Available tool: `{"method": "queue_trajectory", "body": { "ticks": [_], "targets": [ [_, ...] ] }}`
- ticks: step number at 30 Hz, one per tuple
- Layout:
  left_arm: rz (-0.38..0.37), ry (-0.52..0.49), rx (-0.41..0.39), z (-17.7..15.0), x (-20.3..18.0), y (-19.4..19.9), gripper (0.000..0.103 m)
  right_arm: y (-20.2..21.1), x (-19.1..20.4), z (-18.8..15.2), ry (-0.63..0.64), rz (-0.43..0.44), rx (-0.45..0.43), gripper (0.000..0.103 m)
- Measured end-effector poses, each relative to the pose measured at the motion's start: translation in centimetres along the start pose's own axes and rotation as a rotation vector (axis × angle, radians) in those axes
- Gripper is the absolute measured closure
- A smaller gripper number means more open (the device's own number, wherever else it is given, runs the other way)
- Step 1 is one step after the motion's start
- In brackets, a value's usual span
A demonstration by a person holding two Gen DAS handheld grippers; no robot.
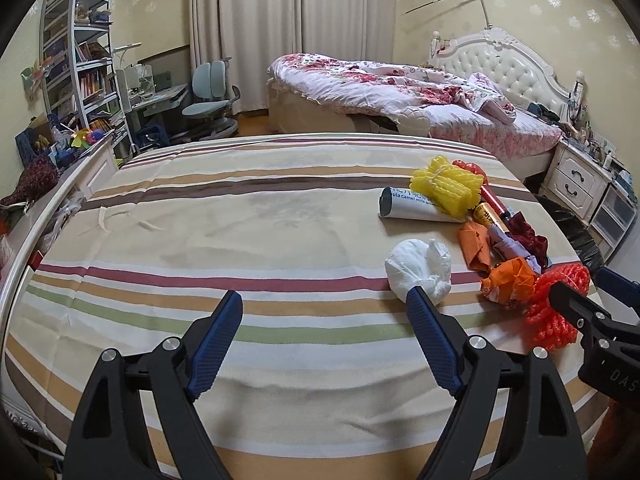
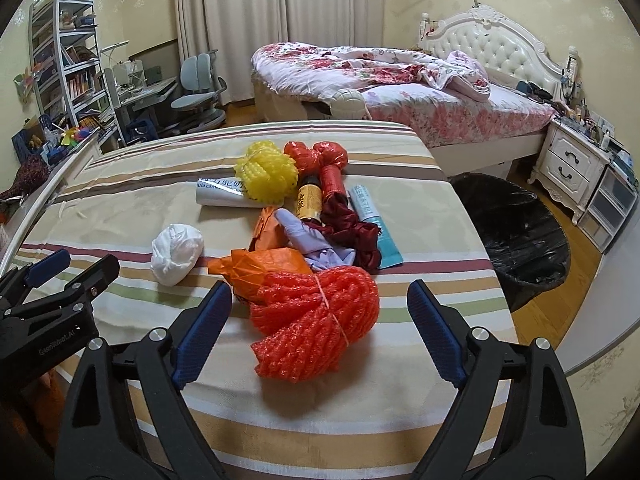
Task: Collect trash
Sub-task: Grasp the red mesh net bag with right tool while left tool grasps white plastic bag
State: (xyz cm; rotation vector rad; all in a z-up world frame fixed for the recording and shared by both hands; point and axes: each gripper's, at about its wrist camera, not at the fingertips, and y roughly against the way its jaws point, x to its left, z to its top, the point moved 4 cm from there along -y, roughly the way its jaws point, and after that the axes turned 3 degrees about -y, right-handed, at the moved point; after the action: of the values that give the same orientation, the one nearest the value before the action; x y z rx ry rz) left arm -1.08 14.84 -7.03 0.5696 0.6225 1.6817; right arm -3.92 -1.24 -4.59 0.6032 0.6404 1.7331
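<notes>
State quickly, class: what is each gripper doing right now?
Left gripper: open, holding nothing.
Right gripper: open, holding nothing; orange foam netting bundle lies between its fingers, ungripped.

You are holding the right gripper [image 2: 320,312] with its jaws standing wide apart over the near edge of the striped table [image 2: 132,208], nothing pressing against the pads. An orange foam net bundle [image 2: 320,320] is lying between the fingers. Beyond it, orange paper [image 2: 264,264], a white wad [image 2: 176,252] and a yellow net [image 2: 266,176] are sitting. The left gripper [image 2: 74,264] is showing at near left. A black-lined bin [image 2: 516,232] is standing right of the table.
</notes>
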Motion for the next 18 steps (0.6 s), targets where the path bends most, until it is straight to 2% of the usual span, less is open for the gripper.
{"method": "queue_trajectory", "body": {
  "ticks": [4,5,6,10,18],
  "targets": [
    [-0.007,-0.009,0.015,-0.3,-0.3,-0.3,0.019,-1.5,0.3,-0.7,0.015,-0.028,0.056,0.017],
    [-0.011,-0.009,0.019,-0.3,-0.4,-0.4,0.019,-1.6,0.2,-0.9,0.010,-0.024,0.065,0.022],
    [-0.016,-0.010,0.024,-0.4,-0.6,-0.6,0.019,-1.7,0.1,-1.1,0.006,-0.012,0.071,0.034],
    [-0.033,-0.011,0.039,-0.4,-1.0,-0.9,0.018,-1.5,-0.5,-1.4,-0.003,0.016,0.080,0.045],
    [-0.054,-0.047,0.046,0.4,-3.1,-1.5,0.018,-0.1,-1.9,-1.2,0.006,-0.010,0.033,0.048]
  ]
}}
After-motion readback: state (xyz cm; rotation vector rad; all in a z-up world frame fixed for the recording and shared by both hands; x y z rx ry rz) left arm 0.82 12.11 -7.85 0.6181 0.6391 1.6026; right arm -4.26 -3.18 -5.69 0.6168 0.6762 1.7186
